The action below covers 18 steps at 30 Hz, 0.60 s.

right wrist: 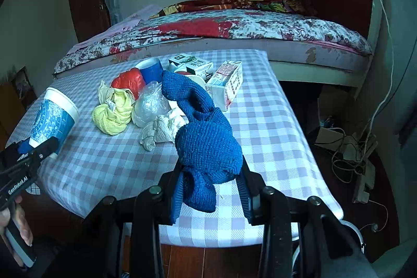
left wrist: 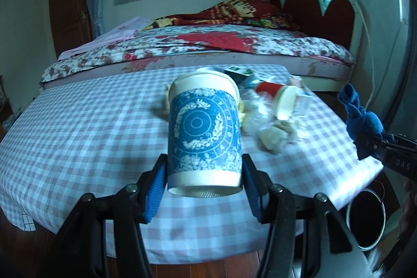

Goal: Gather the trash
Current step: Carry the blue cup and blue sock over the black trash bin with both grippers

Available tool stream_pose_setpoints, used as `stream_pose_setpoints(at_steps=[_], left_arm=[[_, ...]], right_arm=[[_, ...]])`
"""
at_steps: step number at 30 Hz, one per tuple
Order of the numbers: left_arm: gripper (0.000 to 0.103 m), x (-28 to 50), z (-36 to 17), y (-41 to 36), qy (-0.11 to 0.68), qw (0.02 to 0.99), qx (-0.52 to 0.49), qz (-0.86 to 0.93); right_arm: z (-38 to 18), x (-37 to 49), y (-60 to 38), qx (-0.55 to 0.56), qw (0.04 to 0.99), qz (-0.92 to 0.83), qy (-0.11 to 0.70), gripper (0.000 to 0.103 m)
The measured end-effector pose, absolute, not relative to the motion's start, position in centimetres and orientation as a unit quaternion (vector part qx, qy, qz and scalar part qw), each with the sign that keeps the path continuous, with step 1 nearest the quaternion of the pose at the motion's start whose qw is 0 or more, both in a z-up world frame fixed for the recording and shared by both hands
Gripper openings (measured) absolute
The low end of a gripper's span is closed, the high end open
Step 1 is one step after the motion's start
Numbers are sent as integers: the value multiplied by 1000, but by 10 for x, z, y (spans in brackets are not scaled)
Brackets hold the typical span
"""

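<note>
My left gripper (left wrist: 204, 160) is shut on a white paper cup with a blue patterned sleeve (left wrist: 203, 129), held tilted above the checked table (left wrist: 78, 134) with its base towards the camera. The right wrist view shows this cup (right wrist: 52, 116) at the left, clear of the tabletop. My right gripper (right wrist: 211, 168) is shut on a blue knitted cloth (right wrist: 206, 142), which bulges up out of the jaws. On the table lie a yellow cloth (right wrist: 114, 113), a red bag (right wrist: 129, 82), a clear plastic bag (right wrist: 148, 108), crumpled tissue (right wrist: 161, 130), a blue cup (right wrist: 151, 70) and cartons (right wrist: 226, 85).
A dark round bin (left wrist: 365, 218) stands on the floor below the table's near right corner. A bed with a flowered cover (right wrist: 234, 28) runs along the far side of the table. Cables and a power strip (right wrist: 362, 160) lie on the floor to the right.
</note>
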<state>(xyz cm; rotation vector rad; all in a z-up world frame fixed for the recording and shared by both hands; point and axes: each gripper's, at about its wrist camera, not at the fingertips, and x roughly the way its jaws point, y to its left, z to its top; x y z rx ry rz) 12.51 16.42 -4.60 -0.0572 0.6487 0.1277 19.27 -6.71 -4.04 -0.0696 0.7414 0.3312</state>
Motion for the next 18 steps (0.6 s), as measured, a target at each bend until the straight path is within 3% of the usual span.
stream_pose_setpoints(at_steps=[18], left_arm=[[56,106,-35,33,305,948,24,-83]], right_arm=[[-31,127,-174,-7,931,80,356,38]])
